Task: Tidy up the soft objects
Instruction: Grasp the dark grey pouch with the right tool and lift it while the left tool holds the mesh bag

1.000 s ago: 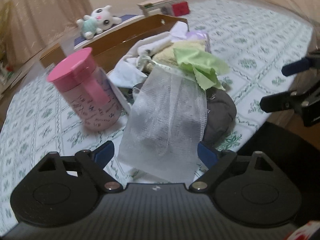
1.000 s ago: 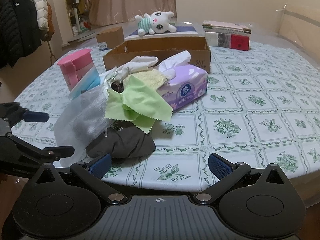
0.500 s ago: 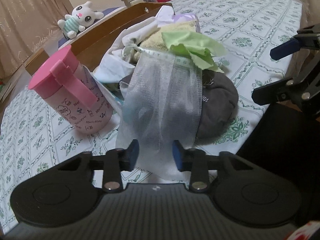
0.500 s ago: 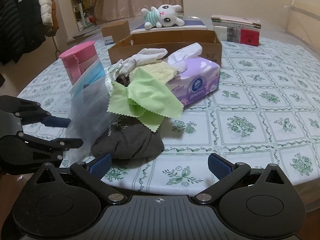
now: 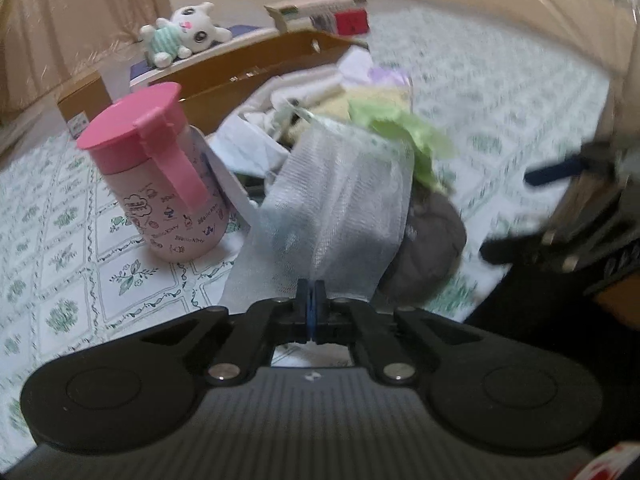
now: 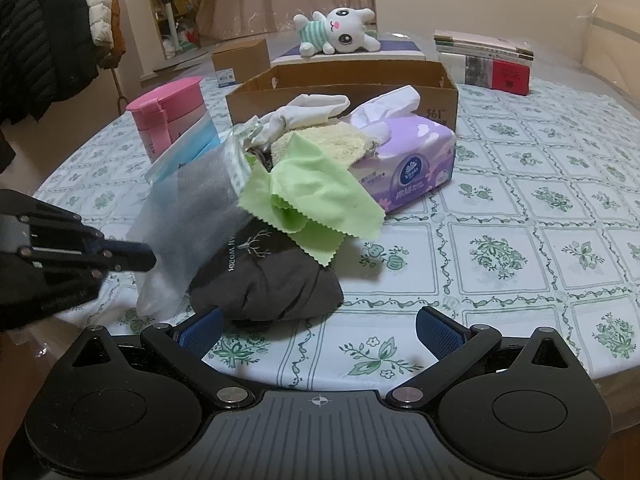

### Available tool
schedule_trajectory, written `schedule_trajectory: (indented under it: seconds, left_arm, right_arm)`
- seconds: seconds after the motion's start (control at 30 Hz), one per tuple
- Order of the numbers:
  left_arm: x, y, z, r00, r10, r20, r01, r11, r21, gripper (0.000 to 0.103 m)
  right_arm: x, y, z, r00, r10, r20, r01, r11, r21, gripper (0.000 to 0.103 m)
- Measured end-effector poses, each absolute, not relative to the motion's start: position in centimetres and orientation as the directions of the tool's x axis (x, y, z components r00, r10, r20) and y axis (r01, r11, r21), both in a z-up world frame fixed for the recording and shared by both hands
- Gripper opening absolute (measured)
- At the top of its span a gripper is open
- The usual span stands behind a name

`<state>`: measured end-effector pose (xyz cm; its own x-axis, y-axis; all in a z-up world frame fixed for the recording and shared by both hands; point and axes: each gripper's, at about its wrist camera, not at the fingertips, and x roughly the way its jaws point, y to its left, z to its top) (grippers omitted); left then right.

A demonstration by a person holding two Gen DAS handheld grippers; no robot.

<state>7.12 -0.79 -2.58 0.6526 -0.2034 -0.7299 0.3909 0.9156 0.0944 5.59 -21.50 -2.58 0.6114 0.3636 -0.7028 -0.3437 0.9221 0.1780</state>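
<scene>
A pile of soft things lies near the table's front edge. My left gripper (image 5: pixel 311 298) is shut on the lower edge of a white mesh pouch (image 5: pixel 336 208), which also shows in the right wrist view (image 6: pixel 188 220), with the left gripper (image 6: pixel 132 258) at its side. A green cloth (image 6: pixel 312 204), a dark grey fabric bundle (image 6: pixel 268 280), a yellow towel (image 6: pixel 328 140), white socks (image 6: pixel 308 110) and a purple tissue pack (image 6: pixel 412 160) make up the pile. My right gripper (image 6: pixel 318 330) is open and empty, just in front of the grey bundle.
A pink lidded cup (image 5: pixel 160 176) stands left of the pile. An open cardboard box (image 6: pixel 344 80) sits behind it. A plush bunny (image 6: pixel 336 32) lies on a box farther back, with books (image 6: pixel 488 60) at back right. The flowered tablecloth (image 6: pixel 520 240) extends right.
My left gripper has closed from wide open onto the mesh pouch's lower edge. The right gripper has stayed open and moved slightly closer to the pile.
</scene>
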Motion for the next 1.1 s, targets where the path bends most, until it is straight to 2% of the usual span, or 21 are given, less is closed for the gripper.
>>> schedule_trajectory:
  seconds: [0.23, 0.57, 0.6, 0.63, 0.67, 0.7, 0.73, 0.77, 0.8, 0.87, 1.1]
  left_arm:
    - [7.2, 1.4, 0.4, 0.709, -0.252, -0.659, 0.318, 0.948, -0.02, 0.0]
    - [7.1, 2.7, 3.5, 0.754, -0.259, -0.604, 0.284, 0.957, -0.056, 0.0]
    - [7.1, 2.7, 3.5, 0.754, -0.26, -0.604, 0.282, 0.958, -0.06, 0.0]
    - [7.1, 2.8, 3.5, 0.754, -0.26, -0.604, 0.281, 0.958, -0.062, 0.0]
    - [7.1, 2.8, 3.5, 0.754, -0.259, -0.604, 0.281, 0.958, -0.059, 0.0]
    - [7.1, 2.8, 3.5, 0.753, -0.258, -0.605, 0.281, 0.958, -0.058, 0.0]
    - [7.1, 2.8, 3.5, 0.753, -0.259, -0.605, 0.282, 0.958, -0.059, 0.0]
    - [7.1, 2.8, 3.5, 0.753, -0.258, -0.605, 0.281, 0.958, -0.058, 0.0]
    - [7.0, 2.7, 3.6, 0.754, -0.257, -0.604, 0.28, 0.958, -0.058, 0.0]
    - [7.0, 2.8, 3.8, 0.757, -0.256, -0.601, 0.278, 0.959, -0.058, 0.0]
    - [6.8, 2.8, 5.2, 0.782, -0.254, -0.569, 0.274, 0.96, -0.052, 0.0]
  right_arm:
    - [5.8, -20.2, -2.7, 0.6, 0.406, -0.689, -0.391, 0.9, 0.19, 0.102]
    - [7.3, -16.8, -3.7, 0.58, 0.439, -0.686, -0.448, 0.876, 0.182, 0.101]
    - [7.5, -16.6, -3.8, 0.578, 0.438, -0.688, -0.448, 0.876, 0.18, 0.096]
    - [7.7, -16.5, -3.9, 0.571, 0.441, -0.693, -0.45, 0.874, 0.185, 0.08]
    - [7.9, -16.3, -4.1, 0.561, 0.438, -0.702, -0.448, 0.874, 0.188, 0.07]
    - [7.9, -16.3, -4.2, 0.56, 0.432, -0.707, -0.445, 0.877, 0.184, 0.066]
    - [7.8, -16.3, -4.2, 0.562, 0.424, -0.71, -0.443, 0.879, 0.174, 0.056]
    - [7.7, -16.4, -4.1, 0.564, 0.421, -0.711, -0.444, 0.88, 0.169, 0.042]
    - [7.6, -16.5, -3.9, 0.567, 0.416, -0.711, -0.441, 0.882, 0.164, 0.034]
    - [7.2, -16.8, -3.4, 0.576, 0.409, -0.707, -0.439, 0.885, 0.155, 0.007]
    - [5.9, -17.6, -0.3, 0.642, 0.436, -0.631, -0.45, 0.88, 0.151, 0.003]
